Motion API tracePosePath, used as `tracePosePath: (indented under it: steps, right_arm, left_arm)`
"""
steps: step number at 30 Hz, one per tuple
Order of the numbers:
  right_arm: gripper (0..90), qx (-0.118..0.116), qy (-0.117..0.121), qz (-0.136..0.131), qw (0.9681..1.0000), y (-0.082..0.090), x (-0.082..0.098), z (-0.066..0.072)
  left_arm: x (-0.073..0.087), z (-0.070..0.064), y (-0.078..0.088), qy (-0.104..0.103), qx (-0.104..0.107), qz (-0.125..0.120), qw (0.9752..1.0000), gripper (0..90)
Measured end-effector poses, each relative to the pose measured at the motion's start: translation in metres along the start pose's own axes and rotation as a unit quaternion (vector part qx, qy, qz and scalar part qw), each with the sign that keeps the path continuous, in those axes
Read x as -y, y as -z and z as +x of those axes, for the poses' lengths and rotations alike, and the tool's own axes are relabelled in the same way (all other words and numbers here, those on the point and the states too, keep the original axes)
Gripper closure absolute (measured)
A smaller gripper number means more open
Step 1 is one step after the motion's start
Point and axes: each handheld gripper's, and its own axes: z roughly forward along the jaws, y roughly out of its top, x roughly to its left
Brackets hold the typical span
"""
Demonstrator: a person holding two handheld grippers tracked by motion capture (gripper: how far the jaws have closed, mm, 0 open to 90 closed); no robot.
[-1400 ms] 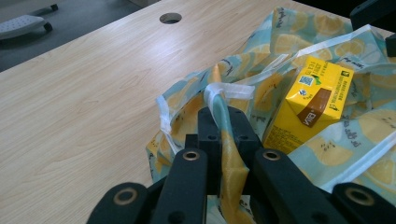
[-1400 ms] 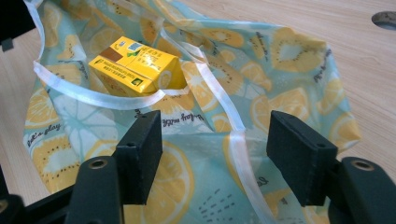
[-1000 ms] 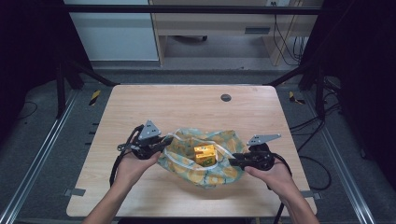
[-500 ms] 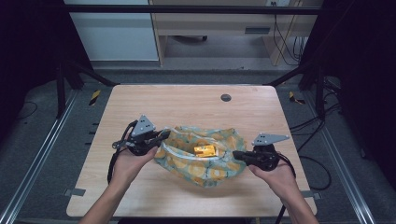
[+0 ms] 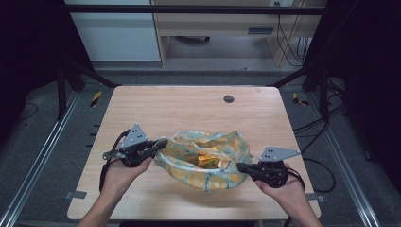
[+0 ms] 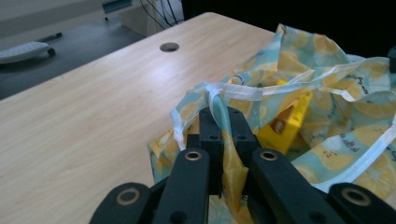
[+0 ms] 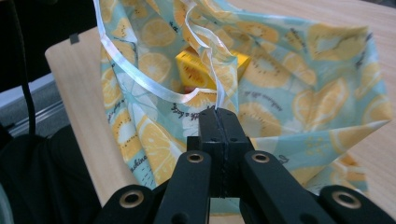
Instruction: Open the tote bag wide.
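Left gripper [image 5: 161, 143], black two-jaw tongs under a grey three-cornered plate, clamped tight on the near-left rim of a soft pale-blue cloth bag printed with yellow lemon slices [image 5: 208, 163]; in the left gripper view [image 6: 219, 122] a twisted fold of that fabric pinched between the pads, white ribbon edging [image 6: 243, 92] running off from the pinch toward the bag's mouth

Right gripper [image 5: 242, 167], same black build, jaws just closed fully and now pressed together on the bag's opposite rim; in the right gripper view [image 7: 218, 122] only a thin edge of cloth and white trim caught in the seam between the pads, rest of the bag [image 7: 289, 84] spreading beyond

Bag stretched between the two pinches, mouth pulled open and facing up, body slumped on the light wooden table [image 5: 189, 109] toward its near edge, roughly centred left to right

Inside the bag, a small bright-yellow cardboard box [image 5: 208, 162] lying tilted (corner and one printed face visible past the folds) [image 6: 285, 123] [image 7: 198, 70]

Farther out, a round dark grommet hole [image 5: 229, 99] in the tabletop near the far edge, well apart from the bag

Both of the person's hands [image 5: 124, 174] entering from the near side, cables trailing off the grippers
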Motion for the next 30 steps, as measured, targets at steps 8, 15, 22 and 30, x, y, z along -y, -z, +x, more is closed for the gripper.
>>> tracePosePath:
  steps: [8, 15, 22, 30]
  right_arm:
    - [90.0, -0.020, -0.007, 0.039, 0.9990, -0.019, 0.033, 0.007]
    - [90.0, -0.019, -0.015, 0.068, 0.9974, -0.031, 0.046, 0.003]
    - [90.0, -0.014, -0.017, 0.106, 0.9941, -0.046, 0.054, -0.003]
    - [85.2, -0.012, -0.013, 0.083, 0.9964, -0.046, 0.050, -0.003]
  left_arm:
    - [0.030, -0.010, -0.003, -0.018, 0.013, 0.044, 0.9988, 87.7]
    - [0.046, -0.006, -0.017, -0.019, 0.010, 0.081, 0.9965, 87.7]
    - [0.064, -0.006, -0.038, -0.015, 0.011, 0.114, 0.9934, 87.6]
    - [0.069, -0.010, -0.043, -0.015, 0.016, 0.107, 0.9940, 87.4]
